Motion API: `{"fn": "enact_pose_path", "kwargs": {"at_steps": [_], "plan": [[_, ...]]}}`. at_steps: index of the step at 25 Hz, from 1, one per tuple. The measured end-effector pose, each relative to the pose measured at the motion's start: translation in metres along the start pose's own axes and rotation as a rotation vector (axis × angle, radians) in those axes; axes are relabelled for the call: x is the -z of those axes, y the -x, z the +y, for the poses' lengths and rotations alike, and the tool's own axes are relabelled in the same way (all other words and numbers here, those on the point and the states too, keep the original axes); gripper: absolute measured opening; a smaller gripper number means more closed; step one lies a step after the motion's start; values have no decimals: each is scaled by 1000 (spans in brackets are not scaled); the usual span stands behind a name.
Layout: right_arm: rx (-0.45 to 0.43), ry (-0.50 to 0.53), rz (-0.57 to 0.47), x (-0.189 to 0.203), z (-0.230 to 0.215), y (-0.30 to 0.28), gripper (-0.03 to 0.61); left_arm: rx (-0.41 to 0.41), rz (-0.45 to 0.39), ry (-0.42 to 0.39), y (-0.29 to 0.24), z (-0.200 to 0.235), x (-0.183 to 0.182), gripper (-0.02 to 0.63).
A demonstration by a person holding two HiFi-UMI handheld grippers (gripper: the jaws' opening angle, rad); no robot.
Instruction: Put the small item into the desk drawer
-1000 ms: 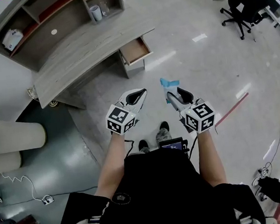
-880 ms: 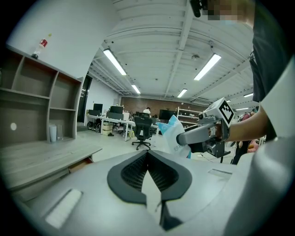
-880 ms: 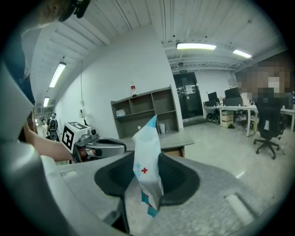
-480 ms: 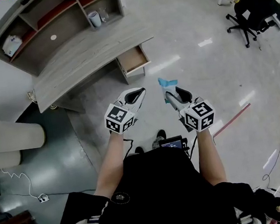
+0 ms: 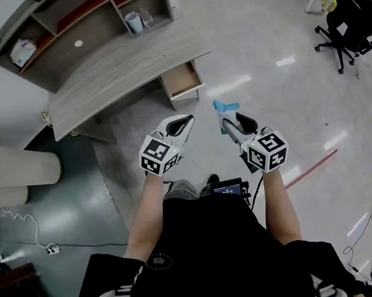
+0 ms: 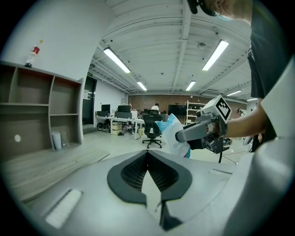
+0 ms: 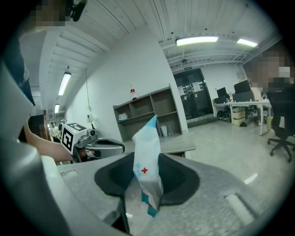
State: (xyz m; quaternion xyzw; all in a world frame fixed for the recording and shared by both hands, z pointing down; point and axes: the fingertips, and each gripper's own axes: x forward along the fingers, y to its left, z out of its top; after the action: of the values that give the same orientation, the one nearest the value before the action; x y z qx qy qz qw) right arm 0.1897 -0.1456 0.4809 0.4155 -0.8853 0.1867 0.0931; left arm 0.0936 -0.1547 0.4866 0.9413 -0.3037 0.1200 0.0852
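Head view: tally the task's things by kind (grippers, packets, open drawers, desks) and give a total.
Grippers: 2, the left gripper, shut and empty, and the right gripper
Packets: 1, the blue-and-white packet clamped in the right gripper
Open drawers: 1, the drawer pulled out of the desk
Desks: 1, the grey desk
Total: 5

we walk on: desk and open drawer sit a bit lower in head view, office chair further right. grey knee now lifted where both shoes showed. bystander at lower right gone from frame, probably passed.
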Motion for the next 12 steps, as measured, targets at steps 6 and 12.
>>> {"fn": "enact_pose_path", "kwargs": {"at_steps": [6, 12], "plan": [[-29, -15, 19, 4, -5, -12, 152, -31, 17, 25, -1, 8, 9, 2], [-43, -24, 30, 5, -8, -30, 152, -56, 25, 51, 0, 26, 20, 2]]}}
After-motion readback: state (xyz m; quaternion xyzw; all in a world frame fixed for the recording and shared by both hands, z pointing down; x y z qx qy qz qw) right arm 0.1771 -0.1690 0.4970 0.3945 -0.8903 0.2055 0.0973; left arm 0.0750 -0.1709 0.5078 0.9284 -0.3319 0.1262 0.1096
